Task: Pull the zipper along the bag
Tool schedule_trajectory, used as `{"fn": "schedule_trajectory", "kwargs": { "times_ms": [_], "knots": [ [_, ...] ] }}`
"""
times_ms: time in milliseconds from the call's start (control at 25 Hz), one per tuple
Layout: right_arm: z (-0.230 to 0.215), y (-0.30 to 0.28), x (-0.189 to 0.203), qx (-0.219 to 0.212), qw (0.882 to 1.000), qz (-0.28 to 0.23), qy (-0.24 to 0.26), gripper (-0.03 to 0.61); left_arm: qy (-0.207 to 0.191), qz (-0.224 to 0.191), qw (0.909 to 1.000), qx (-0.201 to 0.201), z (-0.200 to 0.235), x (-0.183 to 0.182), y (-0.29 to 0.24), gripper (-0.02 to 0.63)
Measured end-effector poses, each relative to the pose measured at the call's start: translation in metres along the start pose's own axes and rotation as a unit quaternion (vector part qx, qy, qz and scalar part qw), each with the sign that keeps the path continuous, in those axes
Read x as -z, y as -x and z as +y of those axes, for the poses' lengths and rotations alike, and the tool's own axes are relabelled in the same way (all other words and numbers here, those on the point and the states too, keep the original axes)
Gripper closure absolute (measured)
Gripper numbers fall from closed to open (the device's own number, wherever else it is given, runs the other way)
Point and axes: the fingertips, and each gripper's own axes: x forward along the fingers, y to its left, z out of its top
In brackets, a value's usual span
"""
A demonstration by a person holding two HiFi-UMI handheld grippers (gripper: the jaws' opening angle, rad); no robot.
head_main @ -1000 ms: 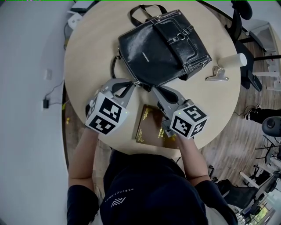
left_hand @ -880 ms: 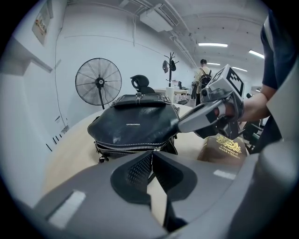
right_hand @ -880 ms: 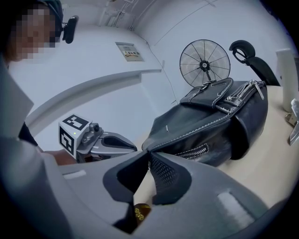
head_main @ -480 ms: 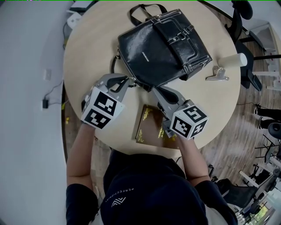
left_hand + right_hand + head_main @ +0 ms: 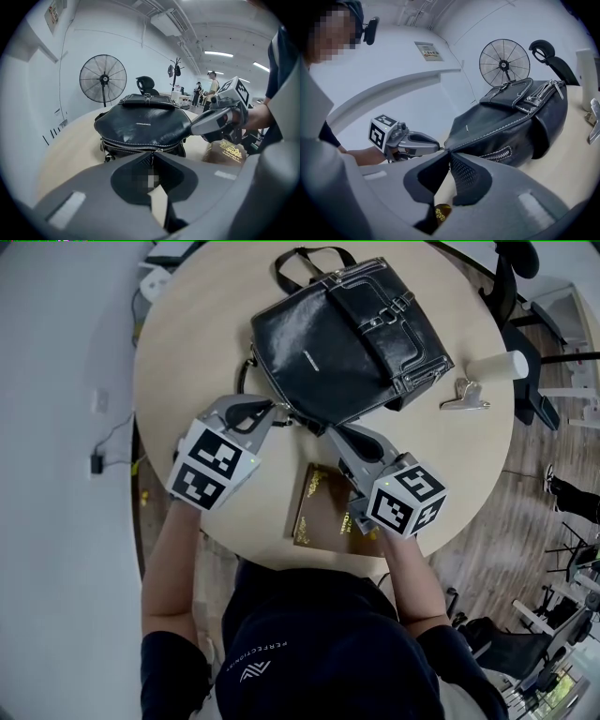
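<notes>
Two claws grip the bag (image 5: 347, 338) on the bench (image 5: 187, 362): left claw (image 5: 275, 411) clamped on its zipper pull (image 5: 152, 154), right claw (image 5: 330, 432) on its near corner. Booklet (image 5: 317, 502) lies before the bag, partly under the right claw; clip (image 5: 463, 397) and cup (image 5: 499, 367) right of it.

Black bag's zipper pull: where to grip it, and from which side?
Pinch the thin pull tab on the bag's near side wall, coming from the person's side; it faces that way. The left gripper is shut on it.

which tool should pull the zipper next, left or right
Left. The left tool is shut on the zipper pull at the bag's near edge, ready to drag it. The right tool is clamped on the bag's corner and looks to be bracing it.
</notes>
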Motion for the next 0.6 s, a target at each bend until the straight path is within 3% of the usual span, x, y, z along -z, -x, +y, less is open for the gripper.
{"fn": "schedule_trajectory", "kwargs": {
  "times_ms": [600],
  "knots": [
    [0.0, 0.003, -0.003, 0.011, 1.0, -0.004, 0.011, 0.558, 0.038, -0.028, 0.9983, 0.035, -0.003, -0.003, 0.011, 0.586]
  ]
}}
